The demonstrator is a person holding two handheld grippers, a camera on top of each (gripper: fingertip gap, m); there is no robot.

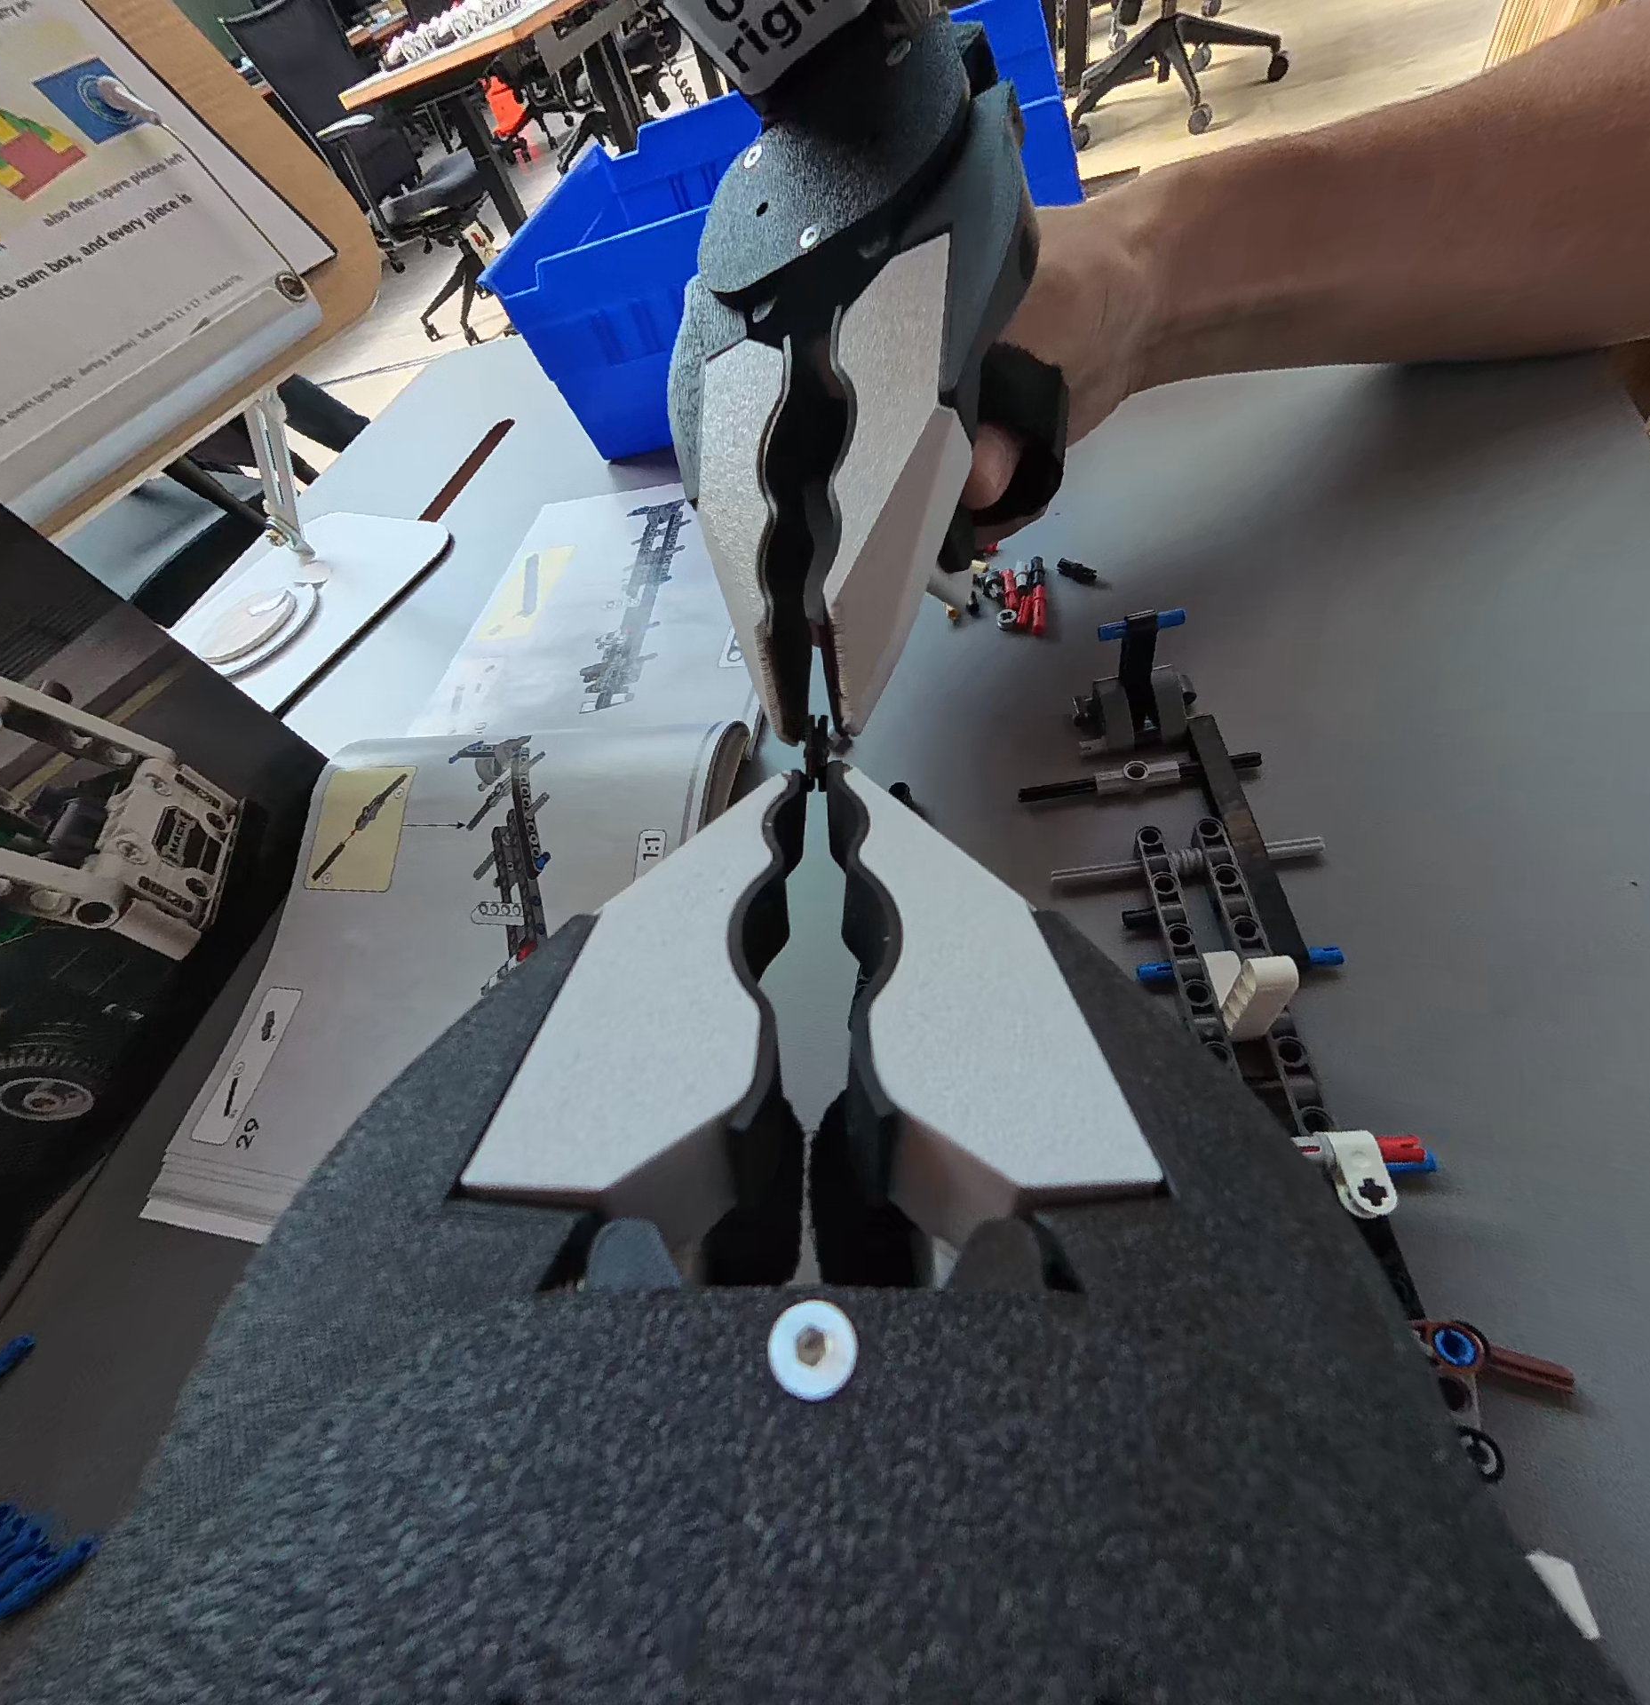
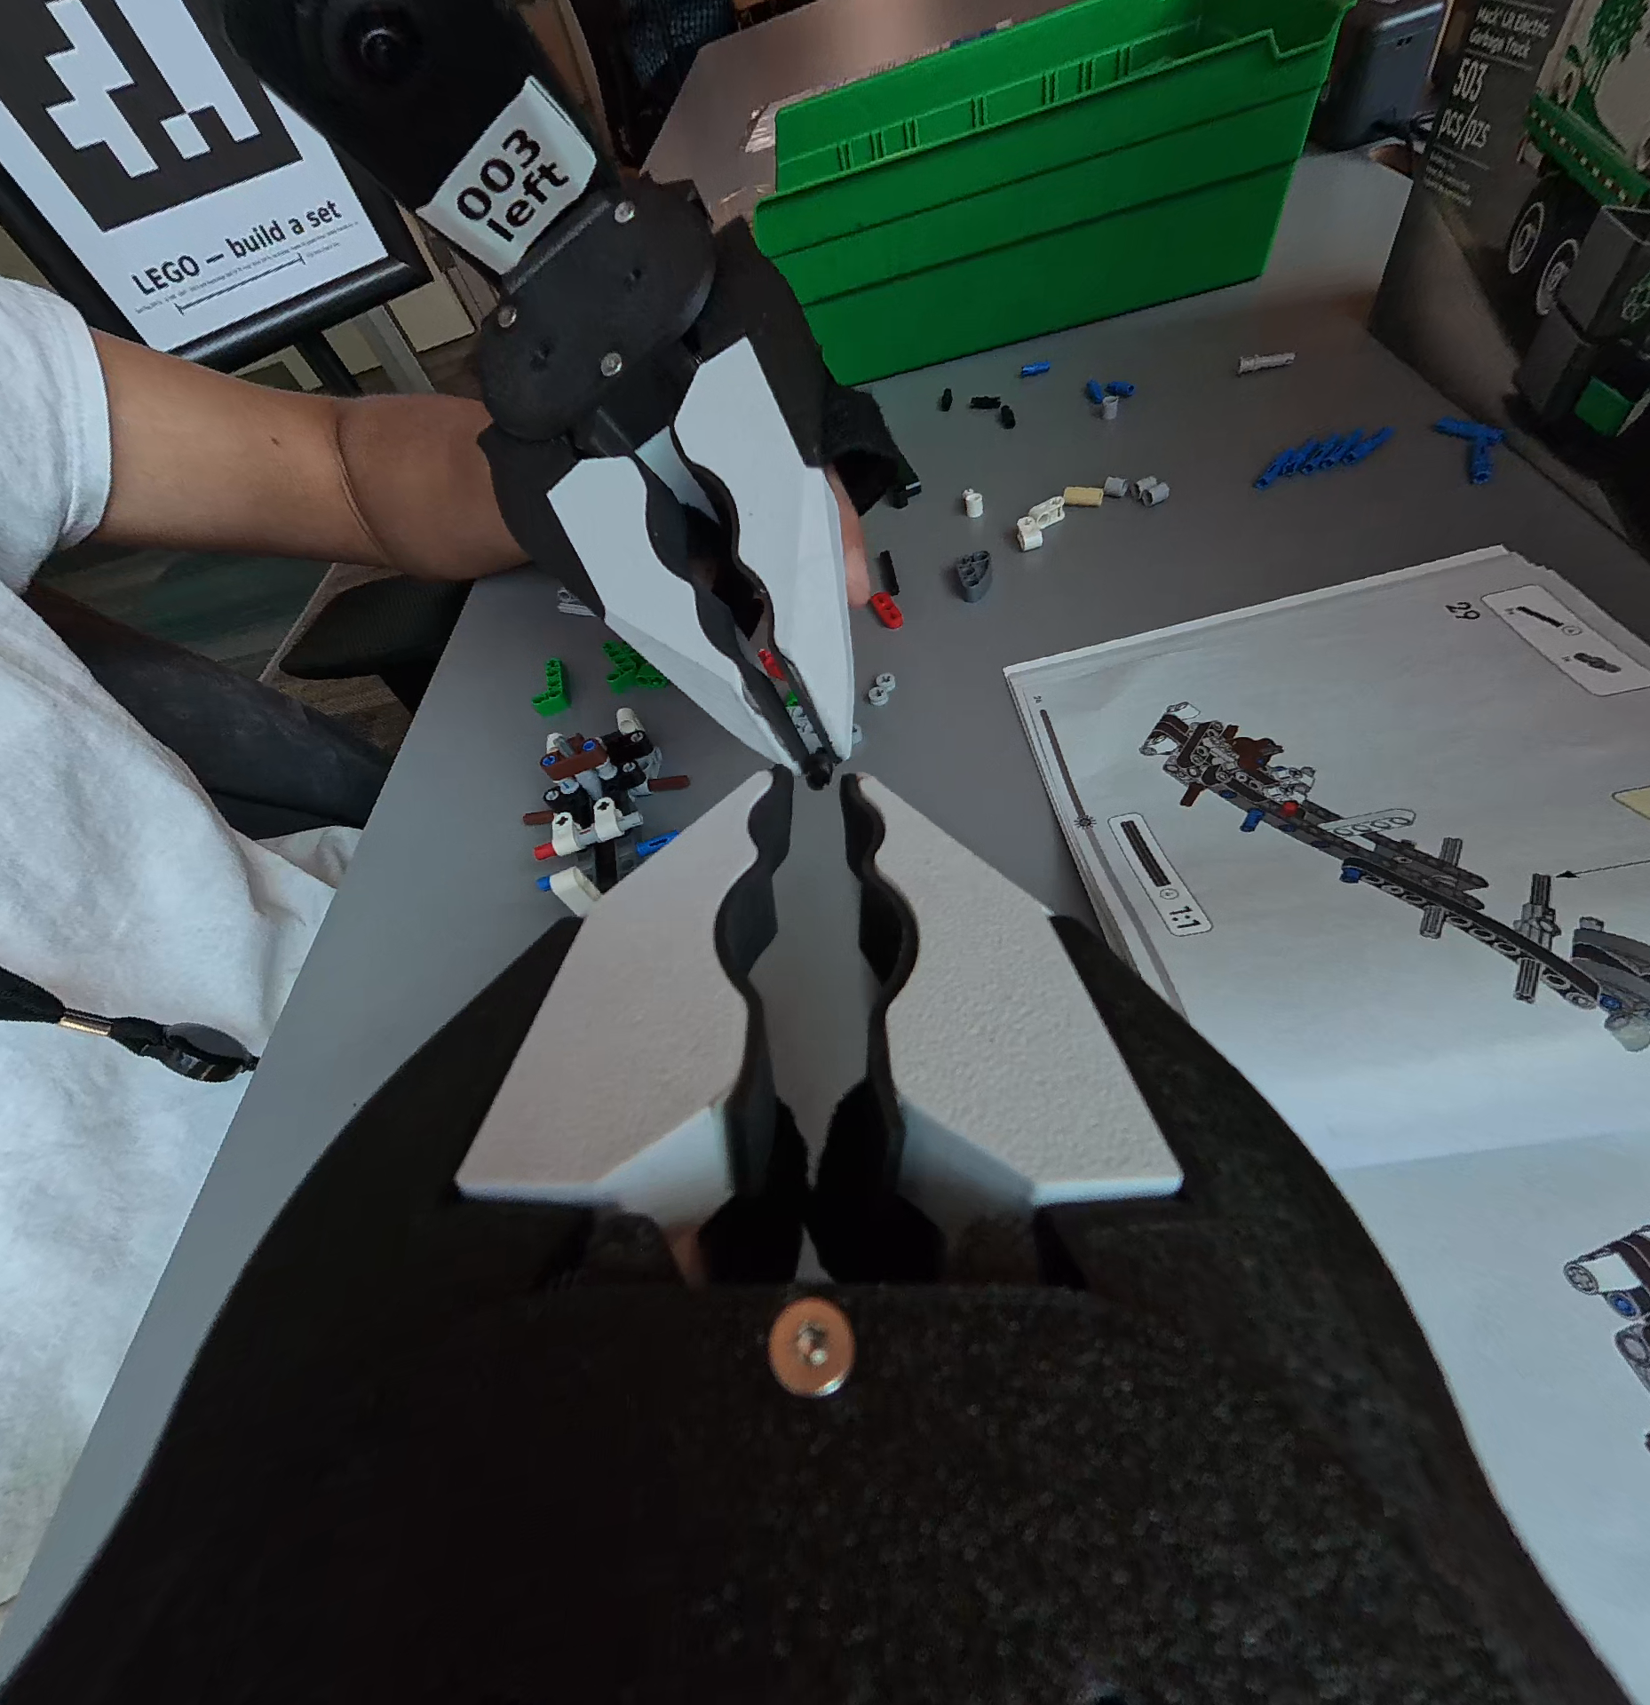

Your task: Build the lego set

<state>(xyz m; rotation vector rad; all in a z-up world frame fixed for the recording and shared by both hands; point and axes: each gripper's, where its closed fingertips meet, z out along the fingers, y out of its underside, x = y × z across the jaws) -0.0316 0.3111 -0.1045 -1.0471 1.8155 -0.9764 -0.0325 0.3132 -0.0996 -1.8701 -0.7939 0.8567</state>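
Both tongs (image 1: pixel 814 784) (image 2: pixel 814 782) pinch one small black pin (image 1: pixel 814 749).

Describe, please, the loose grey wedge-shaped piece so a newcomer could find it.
Start at the green bin at the table's far edge and come toward the open instruction booklet. The grey wedge-shaped piece lies alone between them, beside a small red piece; it alone is fan-shaped.

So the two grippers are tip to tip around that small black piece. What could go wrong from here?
1. The left gripper pinches the small black piece only at its very fingertips, so it could twist or pop out.
2. It is unclear whether the right gripper presses on it. A release now might drop it.
3. If dropped, it could get lost among the loose black parts on the table.
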